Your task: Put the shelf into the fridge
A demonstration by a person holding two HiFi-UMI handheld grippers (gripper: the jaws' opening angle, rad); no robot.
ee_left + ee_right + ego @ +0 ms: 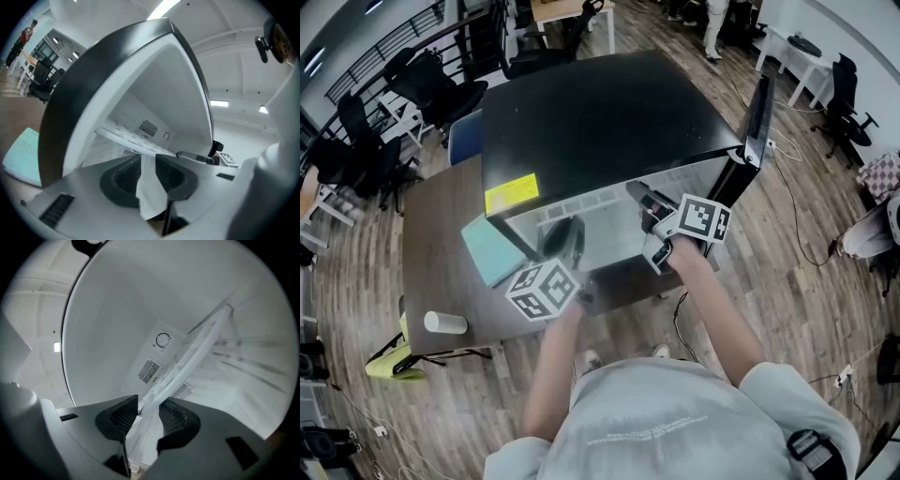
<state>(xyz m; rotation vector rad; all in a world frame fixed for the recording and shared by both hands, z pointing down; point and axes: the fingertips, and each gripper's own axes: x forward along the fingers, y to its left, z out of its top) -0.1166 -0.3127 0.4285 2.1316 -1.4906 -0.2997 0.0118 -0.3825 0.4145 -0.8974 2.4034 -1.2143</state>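
Observation:
A black mini fridge (600, 112) stands on a brown table (441, 244) with its door (757, 112) swung open to the right. The white shelf (126, 136) reaches into the white cavity. It runs slanted in the right gripper view, shelf (197, 350). My left gripper (147, 174) is at the fridge mouth, its pads closed on the shelf's near corner. My right gripper (147, 416) has the shelf's edge filling the gap between its pads. In the head view the left gripper (567, 242) and right gripper (642, 200) both sit at the opening.
A teal book (492, 248) lies on the table left of the fridge, and a white roll (445, 322) lies near the table's front edge. A vent and a round dial (162, 340) mark the fridge's back wall. Office chairs (431, 89) stand beyond the table.

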